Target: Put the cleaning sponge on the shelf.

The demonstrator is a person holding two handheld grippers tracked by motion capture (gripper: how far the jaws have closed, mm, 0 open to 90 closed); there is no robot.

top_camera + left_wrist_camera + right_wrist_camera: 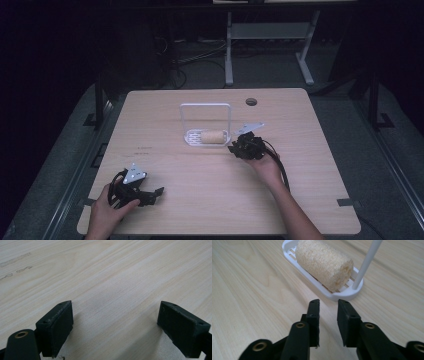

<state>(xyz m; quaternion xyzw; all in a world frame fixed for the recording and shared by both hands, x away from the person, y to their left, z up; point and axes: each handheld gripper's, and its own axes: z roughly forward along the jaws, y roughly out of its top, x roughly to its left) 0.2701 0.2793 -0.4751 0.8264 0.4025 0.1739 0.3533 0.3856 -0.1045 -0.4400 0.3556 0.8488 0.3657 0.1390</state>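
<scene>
A beige, rough cylinder, like a loofah sponge (pixel 213 136) (pixel 323 263), lies on its side in a white slotted tray (pixel 192 138) (pixel 342 295) with a tall white wire handle (pixel 205 106) (pixel 367 262). My right gripper (pixel 235 148) (pixel 328 305) hovers just right of the tray's end, its jaws a narrow gap apart with nothing between them. My left gripper (pixel 159 192) (pixel 115 322) rests near the table's front left corner, jaws wide apart over bare wood.
The light wooden table (pixel 200 200) has a round cable hole (pixel 251 102) at the back right. Faint smudges (pixel 142 149) mark the wood left of the tray. Dark floor, cables and a white desk frame (pixel 229 45) lie beyond the far edge.
</scene>
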